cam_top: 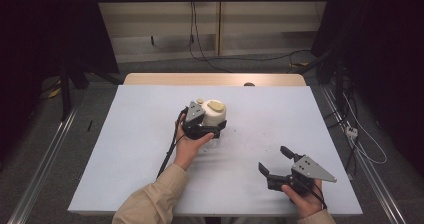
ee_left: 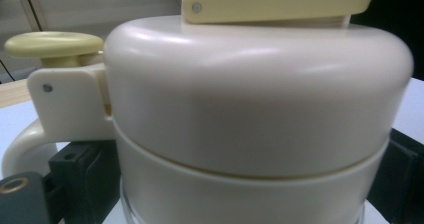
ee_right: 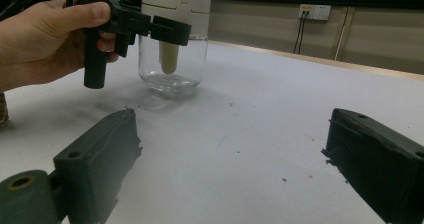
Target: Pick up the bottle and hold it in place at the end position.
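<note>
The fingers of the left gripper (cam_top: 212, 129) straddle the jar (cam_top: 214, 115), one on each side of its cream lid (ee_left: 260, 94); they look clamped on it just below the lid's dome. The jar stands upright near the middle of the table (cam_top: 135, 149), its long axis vertical, the handle (ee_left: 30, 144) off to one side. The right gripper (cam_top: 274, 160) is well apart, near the front edge, fingers spread and empty. There is bare table all around the jar for moving.
</note>
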The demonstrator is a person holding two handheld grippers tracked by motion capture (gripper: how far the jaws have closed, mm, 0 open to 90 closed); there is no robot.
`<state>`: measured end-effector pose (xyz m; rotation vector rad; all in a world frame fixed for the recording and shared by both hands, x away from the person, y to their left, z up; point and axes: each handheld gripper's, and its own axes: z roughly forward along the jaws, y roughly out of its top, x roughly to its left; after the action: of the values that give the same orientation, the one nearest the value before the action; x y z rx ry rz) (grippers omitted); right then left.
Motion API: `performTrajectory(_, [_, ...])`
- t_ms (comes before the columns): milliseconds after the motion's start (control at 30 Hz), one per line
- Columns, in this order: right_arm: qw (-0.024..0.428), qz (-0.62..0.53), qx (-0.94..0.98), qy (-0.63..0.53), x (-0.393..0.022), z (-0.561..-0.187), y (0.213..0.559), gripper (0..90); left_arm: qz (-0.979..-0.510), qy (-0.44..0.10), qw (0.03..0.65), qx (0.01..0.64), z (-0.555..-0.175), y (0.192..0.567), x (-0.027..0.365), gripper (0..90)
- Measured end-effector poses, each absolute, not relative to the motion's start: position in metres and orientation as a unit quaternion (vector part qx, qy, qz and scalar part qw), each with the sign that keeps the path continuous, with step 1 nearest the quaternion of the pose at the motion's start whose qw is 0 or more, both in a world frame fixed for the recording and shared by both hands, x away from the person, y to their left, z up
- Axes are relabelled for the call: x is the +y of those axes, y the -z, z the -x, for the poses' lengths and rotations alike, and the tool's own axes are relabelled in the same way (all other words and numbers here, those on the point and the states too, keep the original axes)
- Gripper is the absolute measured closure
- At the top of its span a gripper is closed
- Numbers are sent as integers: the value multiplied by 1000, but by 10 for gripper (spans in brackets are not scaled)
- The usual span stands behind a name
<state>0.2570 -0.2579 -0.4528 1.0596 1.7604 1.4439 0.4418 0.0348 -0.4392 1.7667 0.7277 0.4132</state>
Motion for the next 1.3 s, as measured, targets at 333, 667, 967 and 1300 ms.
performTrajectory(333, [310, -401, 667, -546, -258, -257, 453, 61, -754, -180, 557, 299, -445, 431, 28, 54])
performTrajectory(667, [310, -400, 667, -547, -258, -257, 452, 61, -755, -179, 552, 305, -448, 435, 26, 54])
performTrajectory(967, [310, -401, 667, -547, -258, -257, 452, 61, -755, -180, 552, 305, -449, 437, 24, 54])
performTrajectory(1300, [311, -401, 665, -548, -258, -257, 452, 62, -758, -181, 546, 307, -451, 441, 22, 54])
